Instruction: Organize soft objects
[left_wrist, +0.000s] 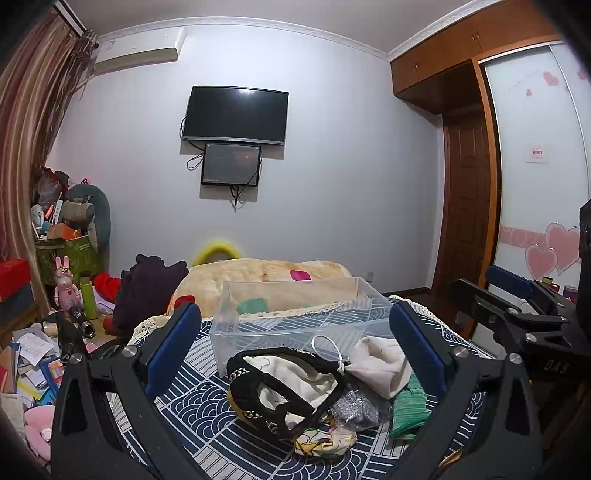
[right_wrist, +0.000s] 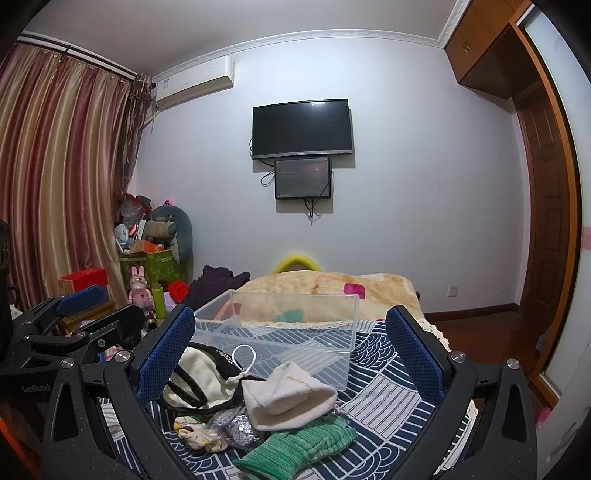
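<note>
bin (left_wrist: 295, 325) behind soft pile (left_wrist: 317, 391) | both on bedspread (left_wrist: 192, 417)

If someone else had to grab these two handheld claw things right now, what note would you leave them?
Left gripper: jaws wide open, holding nothing, hovering over the pile.
Right gripper: jaws wide open, holding nothing, beside it.
Pile on the patterned cloth: black-trimmed cream bag, white drawstring pouch, green knit piece, silver glittery item, yellow printed fabric.
Clear plastic bin sits just behind the pile; nothing appears to be in it.
Done: nothing sorted yet.
Left: probably move every soft item into the bin.
</note>
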